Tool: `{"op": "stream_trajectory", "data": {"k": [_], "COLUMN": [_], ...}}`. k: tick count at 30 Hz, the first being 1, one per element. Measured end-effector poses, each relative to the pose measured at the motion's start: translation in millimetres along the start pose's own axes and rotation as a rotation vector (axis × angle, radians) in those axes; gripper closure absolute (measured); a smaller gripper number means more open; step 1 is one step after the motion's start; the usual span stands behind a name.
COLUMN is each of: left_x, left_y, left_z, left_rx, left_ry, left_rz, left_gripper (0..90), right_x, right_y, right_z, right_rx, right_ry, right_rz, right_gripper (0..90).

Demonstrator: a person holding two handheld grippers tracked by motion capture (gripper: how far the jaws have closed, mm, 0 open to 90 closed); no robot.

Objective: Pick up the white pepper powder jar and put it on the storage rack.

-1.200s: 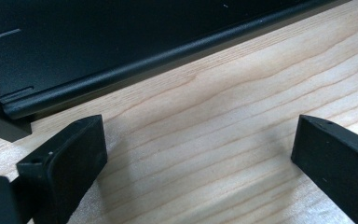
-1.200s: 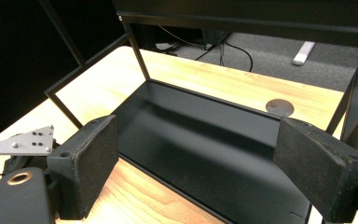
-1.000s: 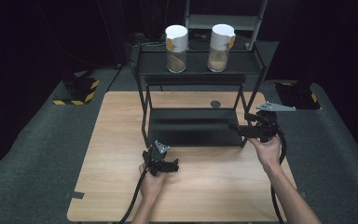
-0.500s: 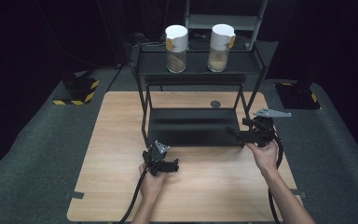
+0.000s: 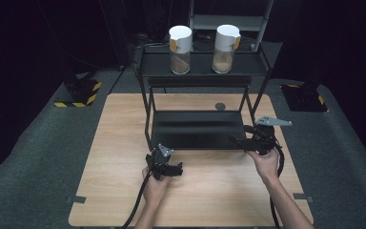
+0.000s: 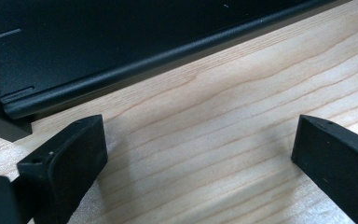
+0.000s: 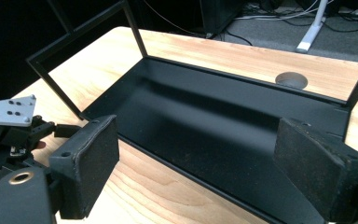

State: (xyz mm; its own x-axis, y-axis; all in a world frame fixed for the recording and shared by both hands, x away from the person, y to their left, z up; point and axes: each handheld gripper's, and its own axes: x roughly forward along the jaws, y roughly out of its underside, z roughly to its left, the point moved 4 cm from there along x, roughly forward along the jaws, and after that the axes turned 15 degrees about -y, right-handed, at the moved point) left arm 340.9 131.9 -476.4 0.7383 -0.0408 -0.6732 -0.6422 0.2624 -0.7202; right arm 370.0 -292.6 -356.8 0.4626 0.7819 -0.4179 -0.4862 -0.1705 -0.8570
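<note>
Right tool [image 5: 236, 140], jaws wide and empty, at the lower shelf's [image 5: 195, 129] front right corner; shelf extends leftward. Left tool [image 5: 176, 169], also wide, rests before its front edge on the bench [image 5: 209, 191].

- Jars' [image 5: 180, 43] contents: too small to identify; granular fill, type unclear.
- Rack lower shelf [image 6: 98, 51]: cut off at 12 and 9 o'clock in left gripper view.
- Right gripper [image 5: 240, 141] jaws: too small and dark in high view to judge gap.
- Person's forearms: cut off at 6 o'clock edge, high view.
- Table hole [image 7: 292, 80]: far part hidden behind the shelf's rim.
</note>
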Motion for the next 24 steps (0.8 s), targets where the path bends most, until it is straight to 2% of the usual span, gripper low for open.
{"op": "stream_trajectory", "data": {"k": [24], "left_x": [0.0], "left_y": [0.0], "left_z": [0.0], "left_rx": [0.0], "left_ry": [0.0], "left_rz": [0.0], "left_gripper": [3.4], "right_x": [26.4], "right_y": [27.1], "right_z": [4.0], "right_rx": [-0.019], "right_ry": [0.027], "right_rz": [0.056], "right_gripper": [14.2]}}
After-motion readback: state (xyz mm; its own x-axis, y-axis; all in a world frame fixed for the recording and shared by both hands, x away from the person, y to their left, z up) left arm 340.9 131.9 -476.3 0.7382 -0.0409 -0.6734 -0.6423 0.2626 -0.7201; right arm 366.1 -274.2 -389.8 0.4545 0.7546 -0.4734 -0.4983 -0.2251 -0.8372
